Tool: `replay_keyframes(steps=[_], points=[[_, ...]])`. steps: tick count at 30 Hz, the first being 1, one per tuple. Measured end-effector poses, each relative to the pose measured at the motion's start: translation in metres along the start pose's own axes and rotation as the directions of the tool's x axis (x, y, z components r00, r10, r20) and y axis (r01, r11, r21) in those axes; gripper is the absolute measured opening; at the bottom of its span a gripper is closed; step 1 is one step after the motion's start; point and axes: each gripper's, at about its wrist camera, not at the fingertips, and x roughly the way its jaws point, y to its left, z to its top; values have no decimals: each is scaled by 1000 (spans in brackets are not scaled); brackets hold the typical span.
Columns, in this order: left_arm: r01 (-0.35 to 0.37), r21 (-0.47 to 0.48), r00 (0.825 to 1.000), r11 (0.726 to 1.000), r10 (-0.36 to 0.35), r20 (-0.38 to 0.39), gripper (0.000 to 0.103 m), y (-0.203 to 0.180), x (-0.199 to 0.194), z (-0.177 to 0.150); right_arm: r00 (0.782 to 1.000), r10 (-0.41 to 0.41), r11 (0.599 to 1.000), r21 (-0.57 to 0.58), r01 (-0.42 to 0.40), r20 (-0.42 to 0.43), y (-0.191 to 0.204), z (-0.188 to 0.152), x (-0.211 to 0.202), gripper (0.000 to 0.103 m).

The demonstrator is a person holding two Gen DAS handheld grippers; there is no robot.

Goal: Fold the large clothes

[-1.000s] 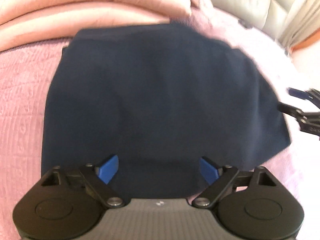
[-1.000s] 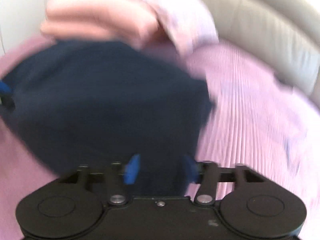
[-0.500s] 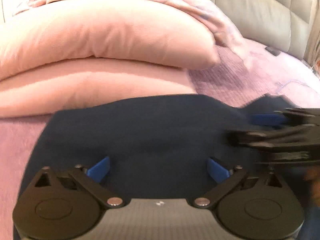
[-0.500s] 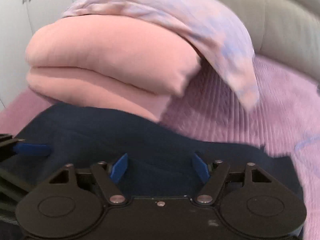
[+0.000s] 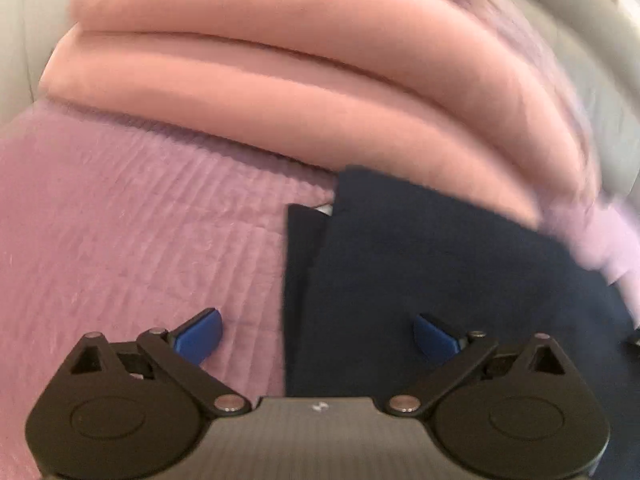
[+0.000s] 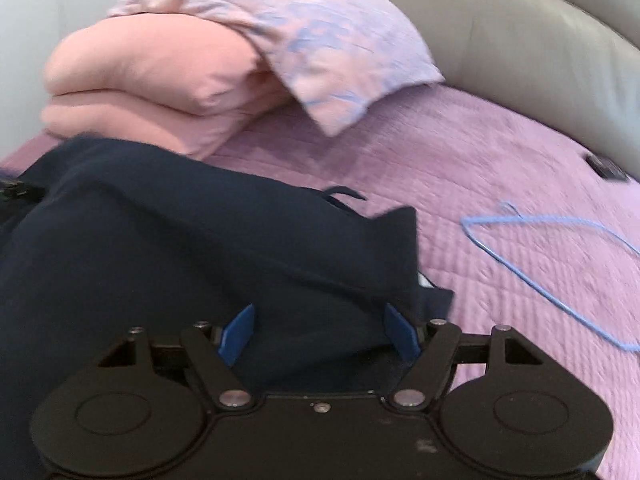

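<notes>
A dark navy garment [image 5: 440,264] lies folded on the purple bedspread [image 5: 140,220]. In the left wrist view its left edge runs straight up between my fingers. My left gripper [image 5: 316,332] is open over that edge and holds nothing. In the right wrist view the garment [image 6: 180,240] fills the lower left, with its bunched right end lying between my fingers. My right gripper [image 6: 320,332] is open with cloth between its blue pads, not clamped.
A folded pink duvet [image 5: 300,80] lies just behind the garment, also seen in the right wrist view [image 6: 152,80]. A patterned pillow [image 6: 312,40] leans on it. A blue wire hanger [image 6: 560,256] lies on the bedspread [image 6: 500,168] to the right. A grey padded headboard [image 6: 540,48] stands behind.
My left gripper has swung left, so the garment's left edge and bare bedspread now show. My right gripper has turned right; the garment's right end and the hanger have come into view.
</notes>
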Motion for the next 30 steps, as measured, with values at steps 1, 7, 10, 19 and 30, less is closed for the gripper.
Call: replay_keyframes(steps=[1, 7, 10, 19, 30], points=[[2, -14, 1000, 1000, -2, -14, 103, 6, -7, 2, 998, -67, 997, 35, 66, 8, 6, 6, -7, 83], [185, -99, 978, 978, -193, -81, 103, 23, -10, -5, 992, 55, 958, 273, -85, 116, 60, 43, -35, 84], [278, -143, 953, 950, -291, -80, 103, 32, -14, -15, 998, 53, 970, 237, -55, 16, 103, 53, -6, 84], [404, -170, 900, 899, -424, -100, 100, 30, -8, -28, 998, -35, 996, 81, 39, -50, 153, -8, -16, 84], [381, -141, 894, 914, -403, -198, 73, 17, -21, -48, 998, -51, 994, 102, 48, 26, 170, -90, -83, 84]])
